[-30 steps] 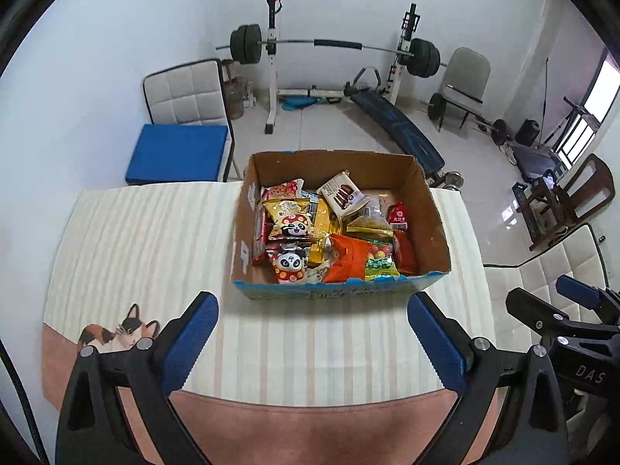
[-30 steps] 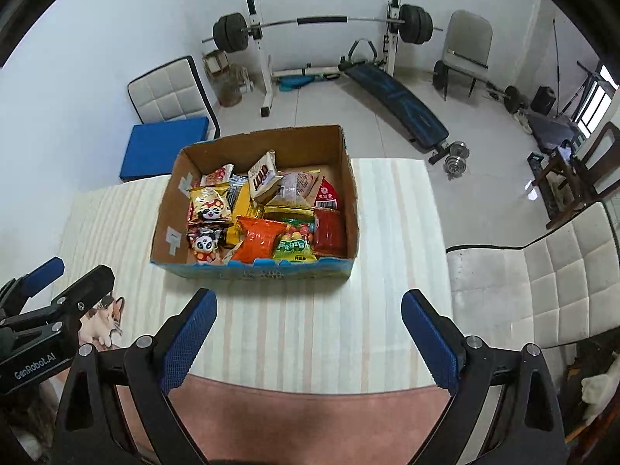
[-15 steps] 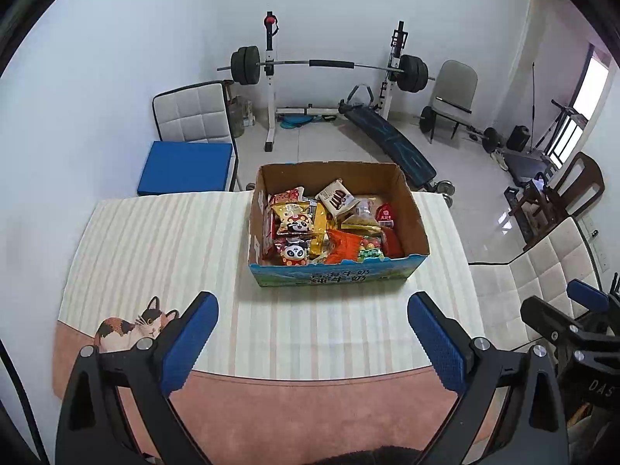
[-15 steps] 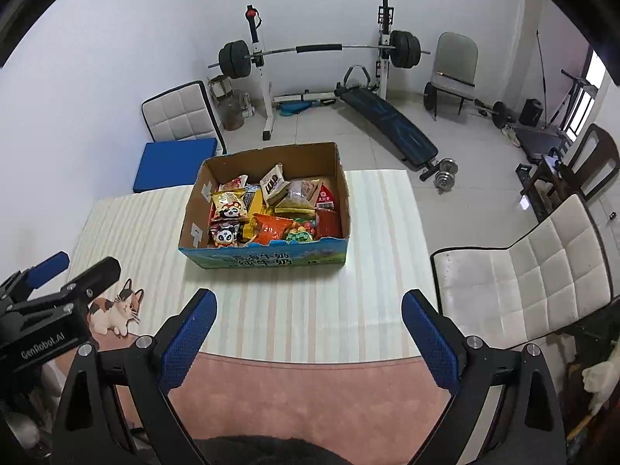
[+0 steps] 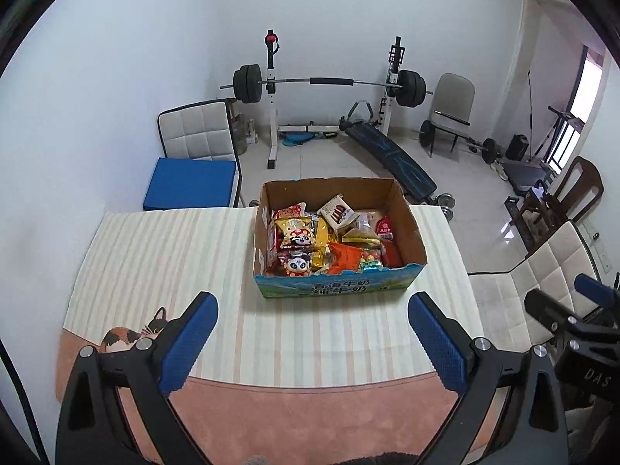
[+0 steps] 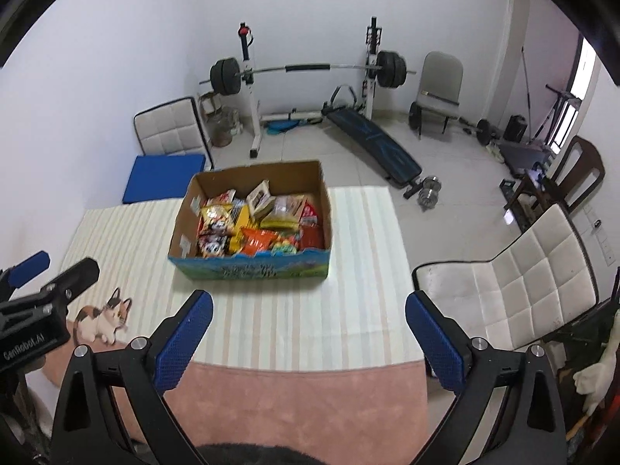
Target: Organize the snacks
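An open cardboard box with a blue printed front stands on the far half of the striped tablecloth; it also shows in the right wrist view. It is full of snack packets, among them panda bags, an orange bag and a red one. My left gripper is open and empty, held high above the table's near edge. My right gripper is open and empty, likewise high and back from the box.
A cat picture is printed on the cloth's near left. A white quilted chair stands right of the table, a blue-cushioned chair behind it. A barbell rack and bench stand by the far wall.
Both grippers have pulled up and back from the box, so the box looks smaller and farther. Both stay open and empty.
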Demonstrator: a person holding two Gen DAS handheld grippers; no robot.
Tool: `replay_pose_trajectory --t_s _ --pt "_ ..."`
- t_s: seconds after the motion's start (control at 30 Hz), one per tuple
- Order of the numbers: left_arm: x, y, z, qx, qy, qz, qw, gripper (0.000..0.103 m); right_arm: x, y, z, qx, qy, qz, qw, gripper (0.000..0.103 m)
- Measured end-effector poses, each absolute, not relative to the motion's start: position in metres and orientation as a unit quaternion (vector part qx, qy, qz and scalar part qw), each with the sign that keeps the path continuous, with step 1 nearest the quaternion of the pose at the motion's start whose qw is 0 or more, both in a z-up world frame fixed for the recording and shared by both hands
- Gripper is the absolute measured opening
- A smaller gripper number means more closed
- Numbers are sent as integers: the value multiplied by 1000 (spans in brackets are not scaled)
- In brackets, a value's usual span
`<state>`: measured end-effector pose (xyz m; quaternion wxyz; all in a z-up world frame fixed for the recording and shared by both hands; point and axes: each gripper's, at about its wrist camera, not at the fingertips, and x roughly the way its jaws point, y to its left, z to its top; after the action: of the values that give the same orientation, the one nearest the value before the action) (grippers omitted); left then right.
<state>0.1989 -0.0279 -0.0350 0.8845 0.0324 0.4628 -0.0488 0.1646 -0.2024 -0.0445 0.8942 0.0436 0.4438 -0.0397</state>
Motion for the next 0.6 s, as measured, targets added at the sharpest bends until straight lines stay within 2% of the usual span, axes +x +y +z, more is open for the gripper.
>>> replay_pose_trajectory --t_s 0.6 --pt "243 -30 -58 37 448 -23 893 102 223 -207 -57 42 417 -69 905 102"
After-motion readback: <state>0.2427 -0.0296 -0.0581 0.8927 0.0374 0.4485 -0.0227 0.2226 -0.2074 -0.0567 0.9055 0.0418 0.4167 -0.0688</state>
